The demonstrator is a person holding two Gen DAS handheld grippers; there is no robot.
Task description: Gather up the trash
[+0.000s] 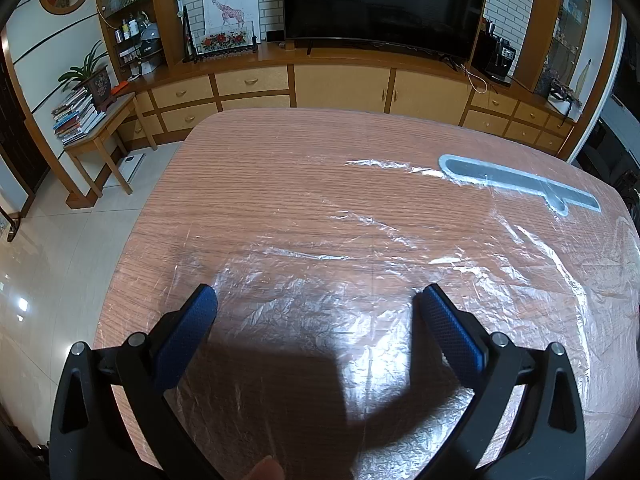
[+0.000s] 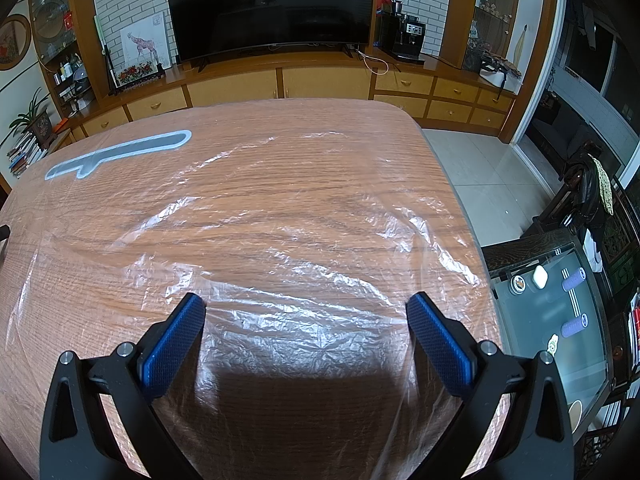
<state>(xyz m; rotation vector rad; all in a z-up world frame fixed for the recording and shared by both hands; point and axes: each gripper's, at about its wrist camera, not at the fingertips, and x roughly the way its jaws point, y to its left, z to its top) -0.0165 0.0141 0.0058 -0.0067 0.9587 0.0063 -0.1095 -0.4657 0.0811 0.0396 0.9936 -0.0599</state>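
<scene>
Bright indoor light w/ glare on plastic sheet (image 1: 360,320), fisheye-warped edges.

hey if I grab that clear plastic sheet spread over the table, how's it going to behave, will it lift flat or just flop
The plastic sheet looks very thin and wrinkled, so it will probably flop and bunch up rather than lift flat. It seems very light, likely to drag across the table when pulled. Both the left gripper and right gripper are open above it; a pinch on a crease may hold better than on smooth film.

left wrist – low over table (image 1: 280,184), facing TV (image 1: 380,0) | right wrist – same, further right
</scene>
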